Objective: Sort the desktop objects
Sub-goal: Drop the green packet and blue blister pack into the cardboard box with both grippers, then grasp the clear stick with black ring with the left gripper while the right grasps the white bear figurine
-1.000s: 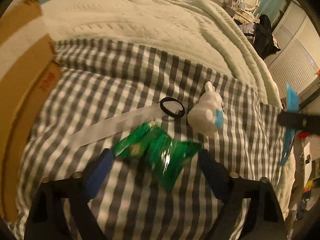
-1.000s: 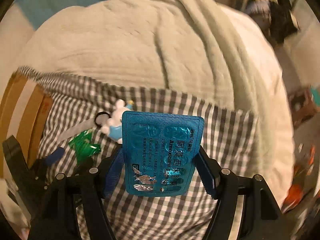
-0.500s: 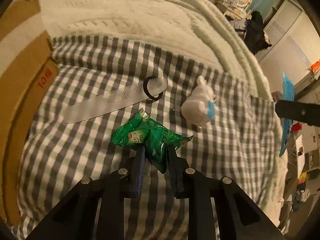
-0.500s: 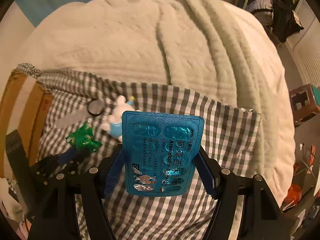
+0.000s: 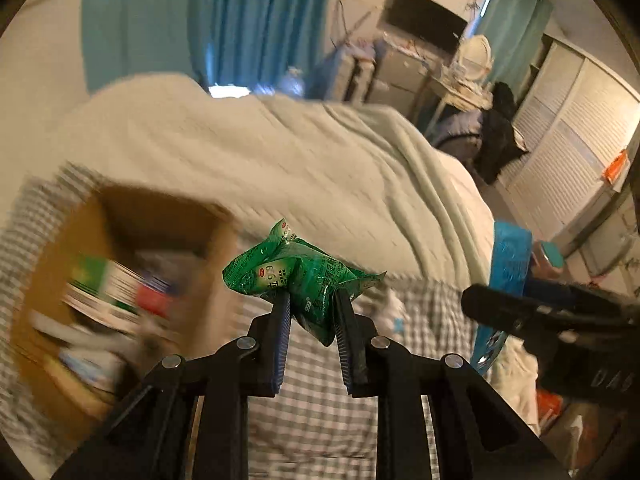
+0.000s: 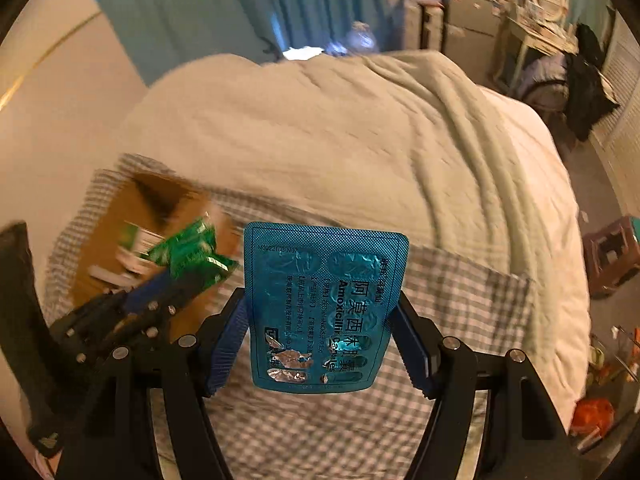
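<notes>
The left gripper (image 5: 310, 304) pinches a crumpled green sachet (image 5: 296, 280) between its two narrow-set jaws, the packet bulging above the blue pads and clear of the bedding below. The right gripper (image 6: 322, 320) holds a blue amoxicillin blister strip (image 6: 322, 304) upright by its side edges, its jaws set wide and pressed against the foil card, whose printed back faces the camera with a few torn-open pockets near its lower edge. From the right wrist view the left gripper (image 6: 176, 280) sits to the left, just beside the strip, with the green sachet (image 6: 192, 252) raised over the carton; from the left wrist view the blue strip (image 5: 506, 268) appears edge-on at the right, clamped in the dark body of the other tool. Beneath both lies a grey-and-white checked cloth (image 6: 460, 288). Past the sachet, to the left, an open cardboard box (image 5: 132, 240) rests on the cloth, holding blurred packages, one with green and white print. Beyond spreads a pale knitted blanket (image 6: 340, 140) over the bed, and farther back hang teal curtains (image 5: 260, 20) beside cluttered furniture.
</notes>
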